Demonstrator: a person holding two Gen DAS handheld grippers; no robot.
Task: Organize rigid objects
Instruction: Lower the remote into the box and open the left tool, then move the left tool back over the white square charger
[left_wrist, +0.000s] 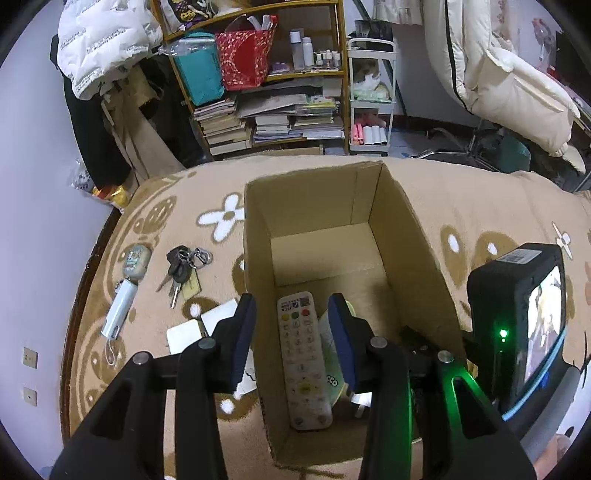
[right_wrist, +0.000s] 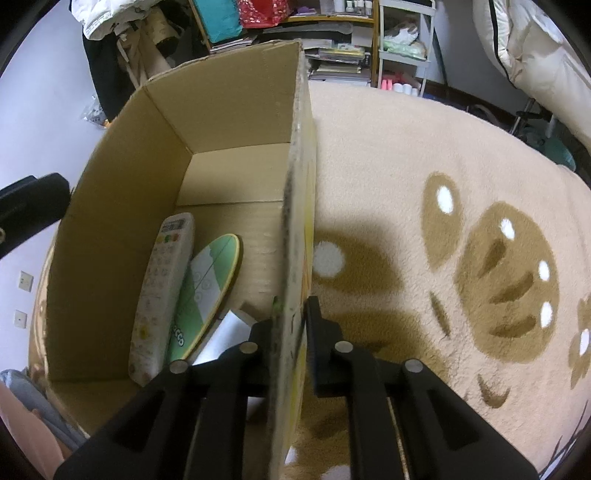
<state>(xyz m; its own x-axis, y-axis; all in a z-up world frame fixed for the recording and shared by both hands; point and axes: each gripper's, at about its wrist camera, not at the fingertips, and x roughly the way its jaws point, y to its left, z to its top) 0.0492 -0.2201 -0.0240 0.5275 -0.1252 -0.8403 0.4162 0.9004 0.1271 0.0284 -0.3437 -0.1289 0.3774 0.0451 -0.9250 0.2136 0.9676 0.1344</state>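
Observation:
An open cardboard box (left_wrist: 406, 236) stands on a tan flower-patterned blanket (left_wrist: 480, 192). On its floor lie a white remote (left_wrist: 303, 362), a green round disc (left_wrist: 332, 354) and a small white block (left_wrist: 360, 400). My left gripper (left_wrist: 291, 332) hangs open above the box's near left corner, with the remote below the gap between its fingers and nothing held. My right gripper (right_wrist: 293, 332) is shut on the box's right wall (right_wrist: 295, 184), one finger inside and one outside. The right wrist view shows the remote (right_wrist: 162, 291) leaning on the disc (right_wrist: 210, 288).
Left of the box on the blanket lie a bunch of keys (left_wrist: 181, 266), a small earbud case (left_wrist: 136, 258), a pale cylinder (left_wrist: 118, 310) and white cards (left_wrist: 207, 325). A bookshelf (left_wrist: 258, 122), a white cart (left_wrist: 371, 96) and bedding (left_wrist: 509, 74) stand behind the blanket.

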